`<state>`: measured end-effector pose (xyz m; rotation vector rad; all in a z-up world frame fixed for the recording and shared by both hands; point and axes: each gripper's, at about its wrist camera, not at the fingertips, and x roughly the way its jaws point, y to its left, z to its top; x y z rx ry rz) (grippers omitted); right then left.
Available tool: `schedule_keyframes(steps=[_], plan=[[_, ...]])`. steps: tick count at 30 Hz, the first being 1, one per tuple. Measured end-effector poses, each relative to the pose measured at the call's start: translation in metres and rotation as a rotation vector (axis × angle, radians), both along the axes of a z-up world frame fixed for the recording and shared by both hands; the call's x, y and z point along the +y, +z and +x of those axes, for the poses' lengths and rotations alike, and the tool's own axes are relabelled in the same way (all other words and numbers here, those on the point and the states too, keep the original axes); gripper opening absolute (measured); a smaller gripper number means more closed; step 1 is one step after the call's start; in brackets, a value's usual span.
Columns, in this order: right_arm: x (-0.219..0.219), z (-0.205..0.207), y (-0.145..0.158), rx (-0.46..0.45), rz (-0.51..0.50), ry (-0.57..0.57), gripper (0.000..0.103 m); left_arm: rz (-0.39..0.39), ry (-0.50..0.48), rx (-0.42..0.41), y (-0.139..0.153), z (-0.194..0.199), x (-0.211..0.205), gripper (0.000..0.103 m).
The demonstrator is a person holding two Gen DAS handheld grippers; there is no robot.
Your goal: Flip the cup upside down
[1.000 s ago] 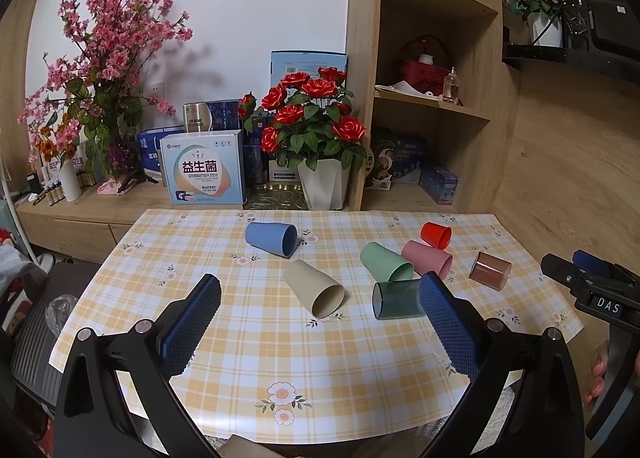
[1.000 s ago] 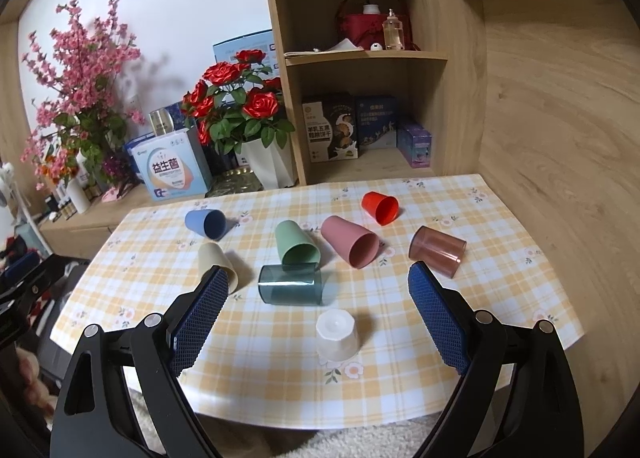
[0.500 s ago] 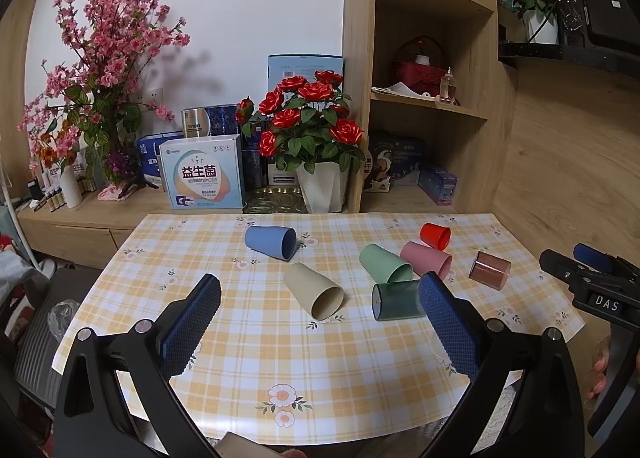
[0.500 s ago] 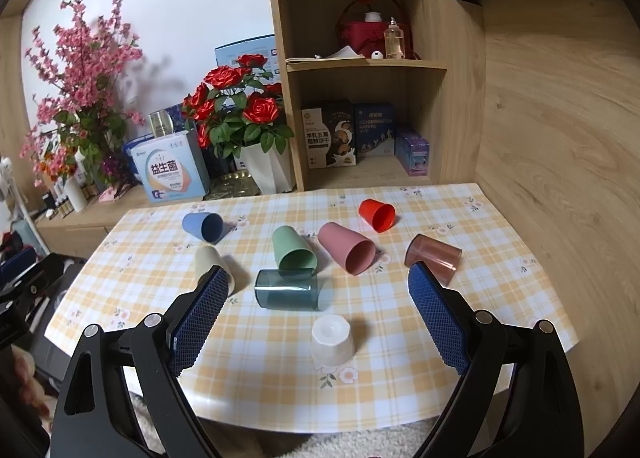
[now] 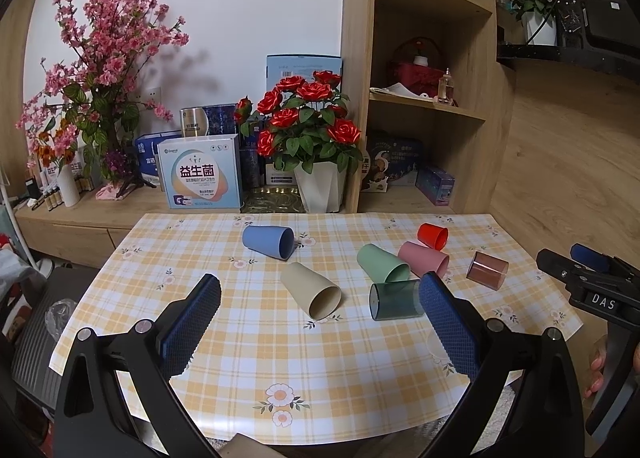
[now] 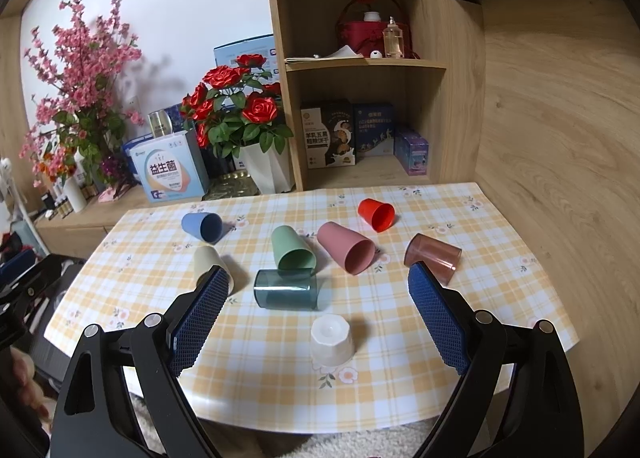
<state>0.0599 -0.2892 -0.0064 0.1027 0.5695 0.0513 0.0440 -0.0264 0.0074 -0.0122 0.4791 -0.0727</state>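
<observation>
Only the right wrist view shows the white cup (image 6: 331, 342): faceted plastic, already upside down near the table (image 6: 400, 390) front edge. Seven smooth cups lie on their sides behind it, including the translucent teal cup (image 6: 285, 289). Left tongs (image 5: 316, 326) and right tongs (image 6: 320, 318) both spread, empty.

From my left wrist view, the right finger (image 5: 450, 328) covers the mouth end of the dark teal cup (image 5: 394, 301), and the white cup cannot be made out behind that finger. In my right wrist view, the left finger (image 6: 199, 320) hides the open end of the beige cup (image 6: 208, 262), while the right finger's tip overlaps the brown cup (image 6: 434, 256). The small print on the boxes (image 6: 330, 133) on the shelf beyond the fingers is too small for me to read.
</observation>
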Motion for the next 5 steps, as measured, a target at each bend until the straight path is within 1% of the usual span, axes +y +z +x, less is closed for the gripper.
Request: schedule_keyframes(steps=[5], plan=[[-0.0009, 0.0006, -0.0026, -0.017, -0.006, 0.003, 0.088, 0.021, 0.027, 0.000, -0.0019, 0.0024, 0.0012, 0.097]])
